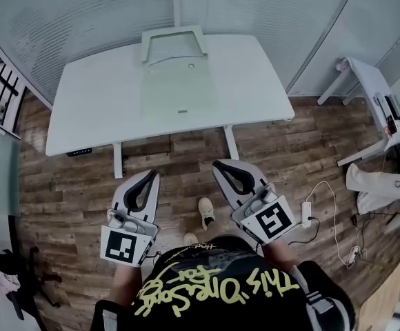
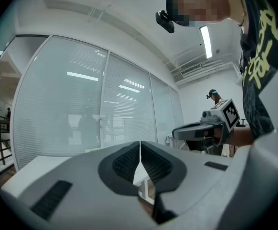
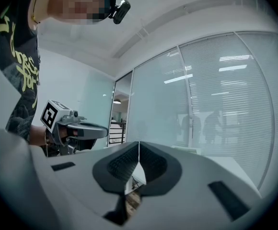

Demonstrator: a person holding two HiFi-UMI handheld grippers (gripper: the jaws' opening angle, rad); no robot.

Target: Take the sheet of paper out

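- My black shirt has yellow writing on it. It is upside down from here and looks like "This One's For", but I am not sure.
- My left gripper has its two fingers pressed together, with nothing between them.
- My right gripper is the same: fingers together, nothing held.
- Each gripper has a cube with black and white square marks. These are patterns, not words.
- Both grippers hang over the brown wooden floor, well apart from the big white table.
- In the middle of the table lies a flat, pale green, see-through plastic folder. I think the sheet of paper is inside it, but I cannot tell the sheet from the folder from here.
- A small dark tag near the folder's front edge is too small to read.
- I think the job has not really begun; this is the reaching step. Next I must go up to the table and open my fingers. Then one gripper holds the folder down while the other pinches the paper's edge.
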